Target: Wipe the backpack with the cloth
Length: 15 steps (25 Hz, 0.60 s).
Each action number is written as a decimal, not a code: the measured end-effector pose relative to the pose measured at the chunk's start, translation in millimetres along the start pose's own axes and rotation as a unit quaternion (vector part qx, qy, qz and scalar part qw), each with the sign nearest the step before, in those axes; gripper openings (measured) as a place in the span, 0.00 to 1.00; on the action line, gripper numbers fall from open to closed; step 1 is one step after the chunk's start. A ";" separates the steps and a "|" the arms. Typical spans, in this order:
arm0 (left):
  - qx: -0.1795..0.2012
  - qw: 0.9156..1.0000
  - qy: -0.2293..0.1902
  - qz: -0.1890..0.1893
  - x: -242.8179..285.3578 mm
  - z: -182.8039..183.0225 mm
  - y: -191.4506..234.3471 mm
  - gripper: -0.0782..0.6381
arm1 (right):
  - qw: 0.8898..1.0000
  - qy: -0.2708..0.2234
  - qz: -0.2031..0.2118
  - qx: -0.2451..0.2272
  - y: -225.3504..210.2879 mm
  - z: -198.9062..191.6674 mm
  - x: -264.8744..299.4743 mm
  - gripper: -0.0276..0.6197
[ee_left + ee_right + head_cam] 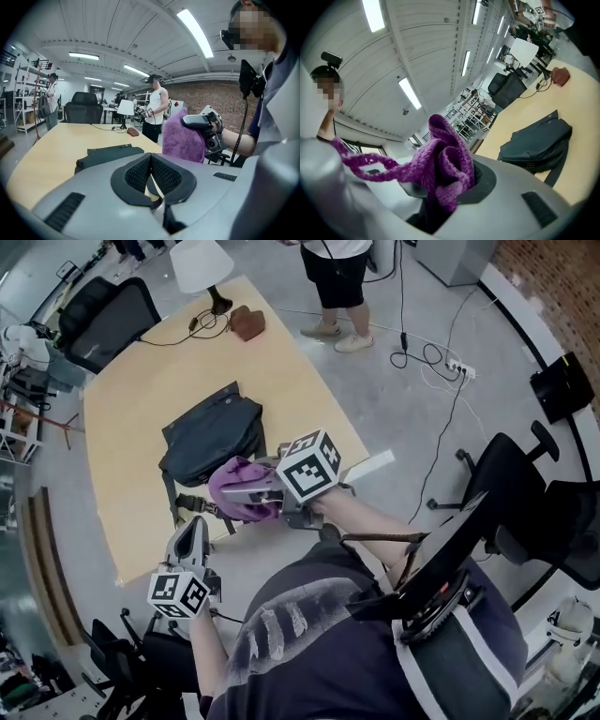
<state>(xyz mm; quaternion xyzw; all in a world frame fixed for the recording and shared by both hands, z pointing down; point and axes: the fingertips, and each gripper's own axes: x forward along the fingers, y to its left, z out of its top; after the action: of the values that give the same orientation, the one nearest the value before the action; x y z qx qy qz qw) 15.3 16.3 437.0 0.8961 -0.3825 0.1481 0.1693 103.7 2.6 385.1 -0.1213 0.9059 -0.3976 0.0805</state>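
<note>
The purple cloth [234, 486] is clamped between the closed jaws of the right gripper [255, 493] and is held just beside the dark backpack [211, 437]. The backpack is laid flat on the wooden table [122, 427]. The left gripper [195, 532] is held near the table's edge, its jaws pressed together on nothing.

At the wooden table's [122, 446] far end: white-shaded lamp [202, 263], brown pouch [247, 322]. Off its far left corner: black office chair [108, 320]. Beyond it: standing person [336, 277].
</note>
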 end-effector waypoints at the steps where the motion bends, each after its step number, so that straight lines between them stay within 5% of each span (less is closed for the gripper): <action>1: 0.003 1.000 -0.001 0.000 -8.0 -2.2 -1.8 0.12 | 1.000 0.001 -0.004 -0.006 5.2 -4.3 2.3 0.20; 15: -0.009 0.998 -0.059 -0.027 -131.5 -44.9 2.1 0.12 | 0.998 0.049 -0.013 -0.038 88.8 -96.3 85.3 0.20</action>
<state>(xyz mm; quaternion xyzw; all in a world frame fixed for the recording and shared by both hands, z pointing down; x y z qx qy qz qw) -79.6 117.2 425.8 0.9117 -0.3688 0.0874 0.1583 -15.1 104.0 379.8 -0.1160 0.9218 -0.3689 0.0264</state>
